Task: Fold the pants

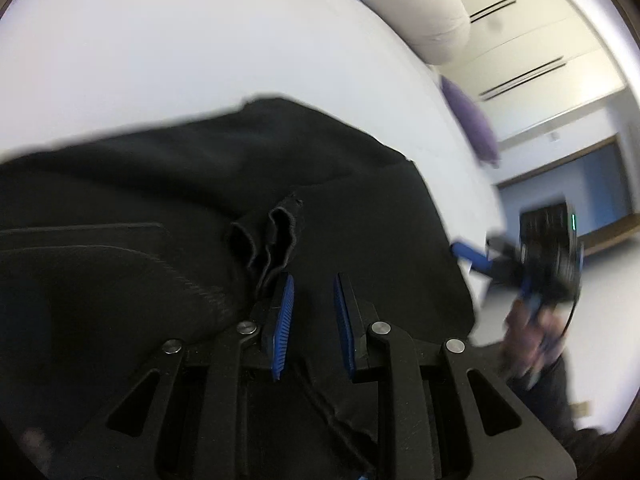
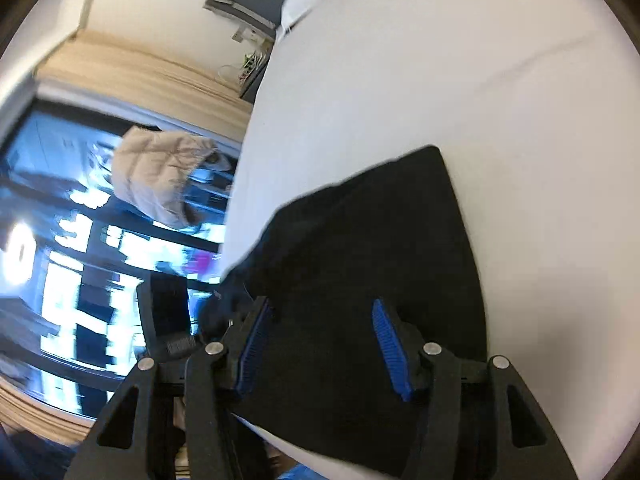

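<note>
Black pants (image 1: pixel 200 208) are lying on the white bed (image 1: pixel 160 40), both grippers hovering unclenched and empty, left gripper (image 1: pixel 314 320) sitting nearer the bunched hem, right gripper (image 2: pixel 320 344) over the folded end.

No text, label, brand, number or sign can be read in either wrist view; motion blur smears the room behind the bed, and the dark cloth and both tools show no lettering.
</note>
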A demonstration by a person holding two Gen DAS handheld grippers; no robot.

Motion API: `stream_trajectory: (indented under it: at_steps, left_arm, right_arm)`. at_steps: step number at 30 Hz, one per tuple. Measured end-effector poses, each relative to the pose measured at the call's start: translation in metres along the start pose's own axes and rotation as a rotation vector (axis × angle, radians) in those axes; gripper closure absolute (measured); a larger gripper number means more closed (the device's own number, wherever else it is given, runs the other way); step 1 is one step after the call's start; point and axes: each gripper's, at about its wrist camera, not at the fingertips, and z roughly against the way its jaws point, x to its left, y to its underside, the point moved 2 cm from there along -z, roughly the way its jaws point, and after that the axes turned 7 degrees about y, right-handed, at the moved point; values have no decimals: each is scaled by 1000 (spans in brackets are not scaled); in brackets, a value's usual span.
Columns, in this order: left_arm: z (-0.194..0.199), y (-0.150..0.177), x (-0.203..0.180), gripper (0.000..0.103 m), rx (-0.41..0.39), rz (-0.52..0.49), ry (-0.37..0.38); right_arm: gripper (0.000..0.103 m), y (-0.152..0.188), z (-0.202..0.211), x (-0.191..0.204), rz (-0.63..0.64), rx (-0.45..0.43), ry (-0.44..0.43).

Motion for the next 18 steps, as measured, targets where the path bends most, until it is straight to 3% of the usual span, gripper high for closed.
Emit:
stream_trajectory:
  at_steps: [1, 3, 6, 8, 12, 18]
  left_arm:
    - [4, 1, -12, 83, -16, -26, -17]
    - [7, 2, -33, 83, -38, -56, 40]
    - [-21, 5, -54, 83, 33, -111, 18]
    - [-40, 18, -46, 83, 95, -100, -28]
    - [-38, 27, -34, 83, 46, -69, 48]
    - [-30, 25, -23, 83, 41, -70, 40]
  right_arm:
    - [46, -3, -10, -5, -16, 11, -32]
    - [46, -15, -29, -16, -48, 41, -75]
    - [49, -13, -57, -34, -90, 98, -67]
    - [56, -9, -65, -42, -109, 121, -60]
    - [56, 11, -59, -41, -90, 144, -94]
    - [51, 49, -37, -35, -14, 199, -72]
